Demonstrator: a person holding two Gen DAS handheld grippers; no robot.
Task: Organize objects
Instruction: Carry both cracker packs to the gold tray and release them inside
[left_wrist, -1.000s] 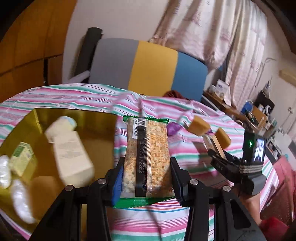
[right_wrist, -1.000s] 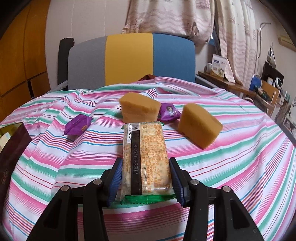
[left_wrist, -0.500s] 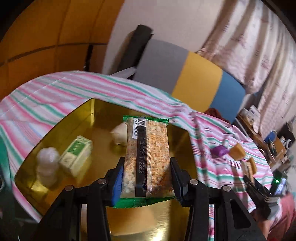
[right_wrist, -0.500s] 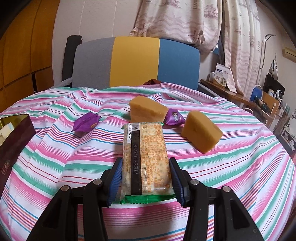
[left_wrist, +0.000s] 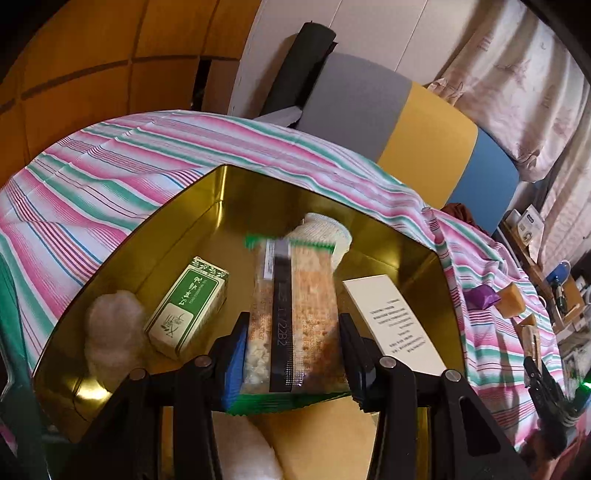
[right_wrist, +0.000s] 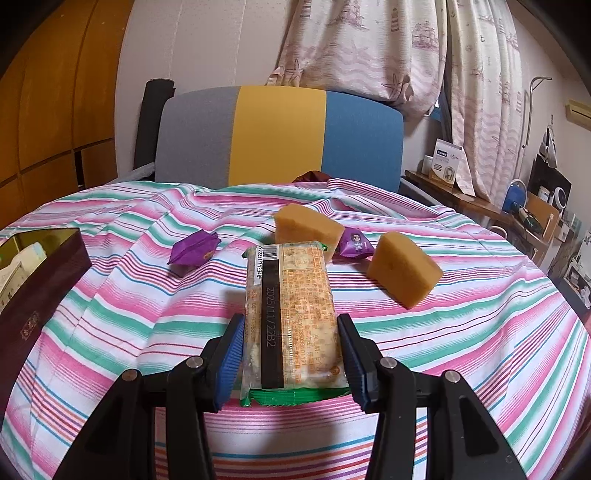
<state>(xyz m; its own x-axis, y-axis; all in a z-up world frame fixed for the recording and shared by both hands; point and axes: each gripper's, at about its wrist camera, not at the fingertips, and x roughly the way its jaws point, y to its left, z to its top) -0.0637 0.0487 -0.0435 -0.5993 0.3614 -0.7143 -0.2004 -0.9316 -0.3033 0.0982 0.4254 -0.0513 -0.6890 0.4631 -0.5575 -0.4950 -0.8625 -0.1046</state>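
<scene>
Cracker packs: 2, one pinched per gripper, L (left_wrist: 293, 354) & R (right_wrist: 291, 350); 2 sponges (right_wrist: 402, 275), 2 candies (right_wrist: 194, 247).

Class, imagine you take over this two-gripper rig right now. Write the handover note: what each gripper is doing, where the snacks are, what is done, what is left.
Left gripper: shut on a cracker packet, held over the gold tin.
Right gripper: shut on a second cracker packet, above the striped cloth.
In the tin: green box, white card box, pale wrapped snacks.
On the cloth: two yellow cake wedges, two purple candies.
Done: several items boxed.
Left: release both packets into the tin, then probably the wedges and candies.
</scene>
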